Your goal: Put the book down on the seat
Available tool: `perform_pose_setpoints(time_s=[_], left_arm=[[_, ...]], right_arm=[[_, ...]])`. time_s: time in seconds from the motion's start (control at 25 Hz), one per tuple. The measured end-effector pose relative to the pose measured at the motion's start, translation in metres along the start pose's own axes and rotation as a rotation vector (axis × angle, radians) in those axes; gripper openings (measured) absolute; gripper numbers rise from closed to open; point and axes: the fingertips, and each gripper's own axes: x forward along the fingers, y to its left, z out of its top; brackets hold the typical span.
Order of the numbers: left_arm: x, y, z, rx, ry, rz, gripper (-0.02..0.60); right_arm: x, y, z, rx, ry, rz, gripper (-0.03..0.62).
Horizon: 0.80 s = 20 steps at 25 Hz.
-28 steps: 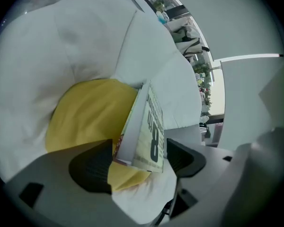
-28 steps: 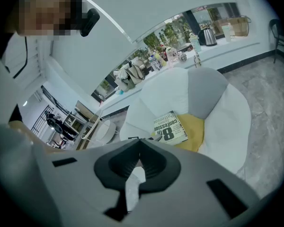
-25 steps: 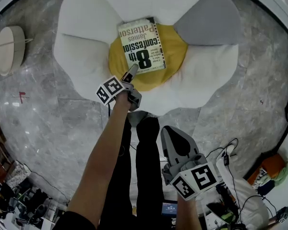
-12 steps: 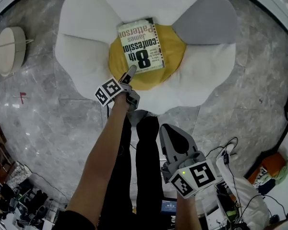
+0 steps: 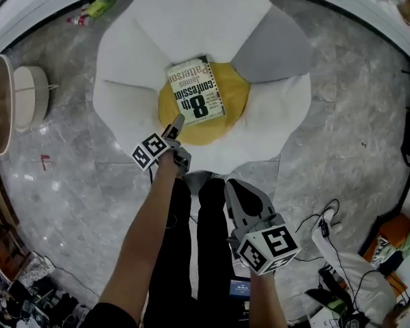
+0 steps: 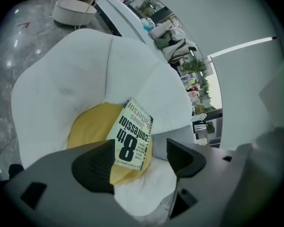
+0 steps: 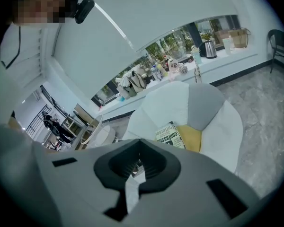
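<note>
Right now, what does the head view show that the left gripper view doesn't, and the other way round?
Only the head view: the person's arm, legs, the right gripper and cables. Only the left gripper view: the left gripper with its fingers spread apart up close, and distant plants. Both: the book lying flat on the yellow seat, ringed by white cushions.

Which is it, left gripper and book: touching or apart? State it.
Apart. The left gripper view shows the left gripper's fingers spread wide, with the book lying flat on the yellow cushion beyond them, gripped by neither.
</note>
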Motion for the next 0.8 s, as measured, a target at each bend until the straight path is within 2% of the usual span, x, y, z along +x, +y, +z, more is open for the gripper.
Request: perform_pose_setpoints(time_s=[0.16,0.52,0.8], left_arm=[[-0.031,-0.019,0.017,-0.001,-0.003,-0.007,0.353],[-0.098,-0.095,0.031,0.082,0.045,-0.073,0.233],[-0.162,-0.151,0.023,0.182,0.086,-0.117,0.077]], right_arm=[[-0.016,0.014,0.014,-0.010,-0.018,-0.017,0.014],[-0.055,0.054,0.051,-0.069,-0.042,-0.027,0.014],[-0.086,0.091,0.080,-0.128,-0.067,-0.014,0.014]])
